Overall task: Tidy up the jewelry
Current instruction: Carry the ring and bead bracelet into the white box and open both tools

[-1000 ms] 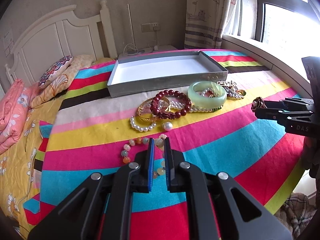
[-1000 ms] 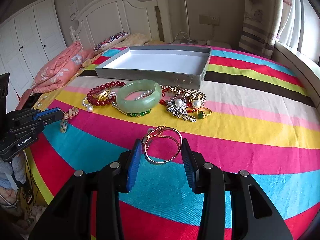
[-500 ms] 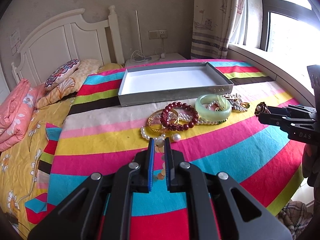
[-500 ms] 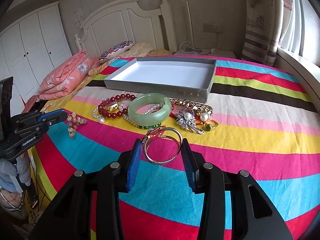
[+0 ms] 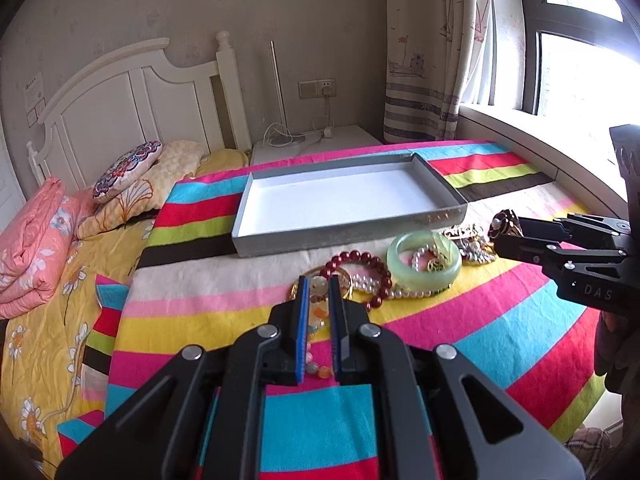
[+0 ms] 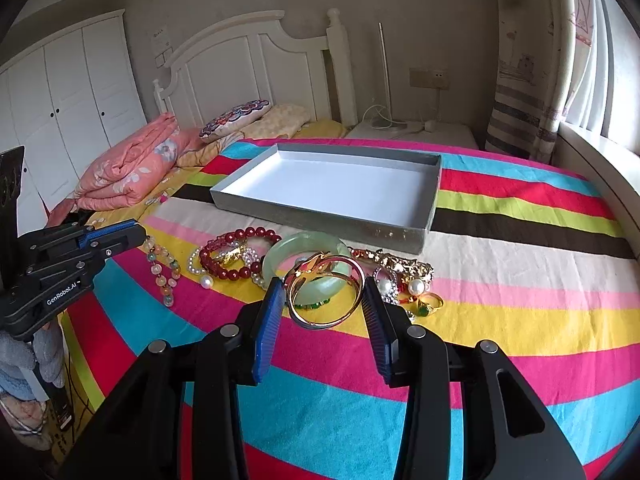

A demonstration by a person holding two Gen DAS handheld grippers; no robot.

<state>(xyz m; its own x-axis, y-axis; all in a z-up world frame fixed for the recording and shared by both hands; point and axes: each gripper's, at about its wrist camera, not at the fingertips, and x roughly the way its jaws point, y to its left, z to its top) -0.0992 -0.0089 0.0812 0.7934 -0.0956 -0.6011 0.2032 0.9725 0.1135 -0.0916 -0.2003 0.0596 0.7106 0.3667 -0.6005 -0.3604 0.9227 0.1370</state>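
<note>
Right hand-held gripper [image 6: 322,304]: I have it clamped on the gold bangle [image 6: 326,296], held clear above the bed [image 6: 520,320].
Left hand-held gripper [image 5: 318,304]: I have it pinched nearly closed on the pastel bead bracelet [image 6: 162,272], which dangles loose.
Grey tray [image 6: 320,216]: empty, just beyond the jewelry pile [image 6: 280,264].
Step, my reading: carry both pieces to the tray.
Doing it well: I'd clear the near wall, lower the beads slowly, and release only inside.

One tray [image 6: 320,216], one jade bangle [image 6: 280,258], one gold bangle [image 6: 326,304], one red bead bracelet [image 6: 236,254], one pastel bead string [image 6: 162,268], two grippers [image 6: 320,300] [image 5: 318,292], two pillows [image 5: 132,184], one folded quilt [image 6: 132,168].
</note>
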